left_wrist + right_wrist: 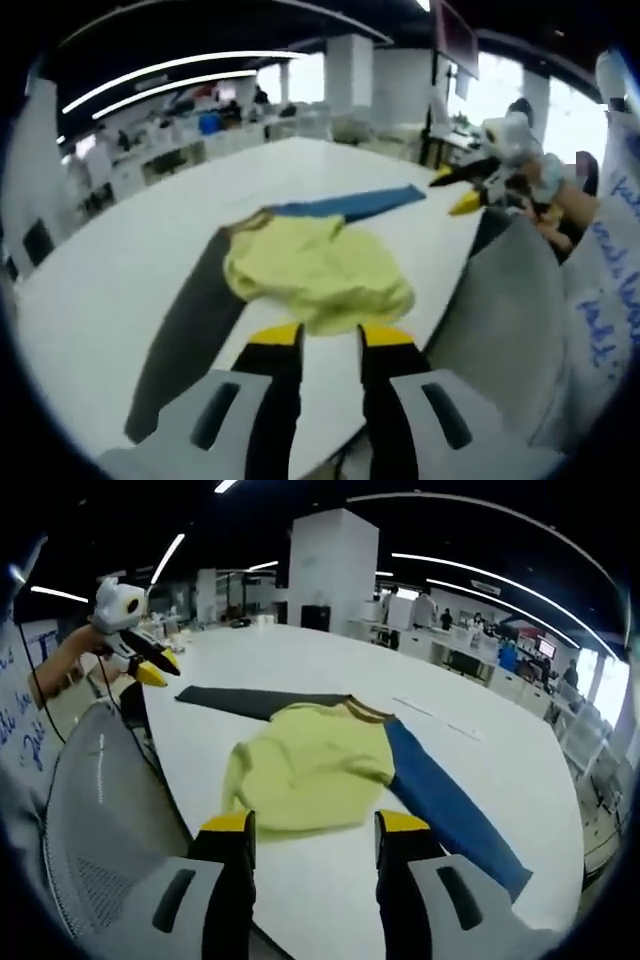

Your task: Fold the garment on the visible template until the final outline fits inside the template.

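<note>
Left gripper [330,338]: jaws parted, empty — poised just short of the garment [318,270].
Right gripper [314,830]: likewise agape, empty.
Garment: bunched on the table [480,750] — unfolded.

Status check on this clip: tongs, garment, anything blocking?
Left tongs open, right tongs open, both short of the yellow garment. Garment bunched on the white table, dark sleeve and blue sleeve spread out. Grey chair back at the table edge.

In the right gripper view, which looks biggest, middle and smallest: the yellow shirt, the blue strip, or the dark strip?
1. yellow shirt
2. blue strip
3. dark strip

The dark strip lies farther from the camera and partly under the shirt, so it may only look smaller.
</note>
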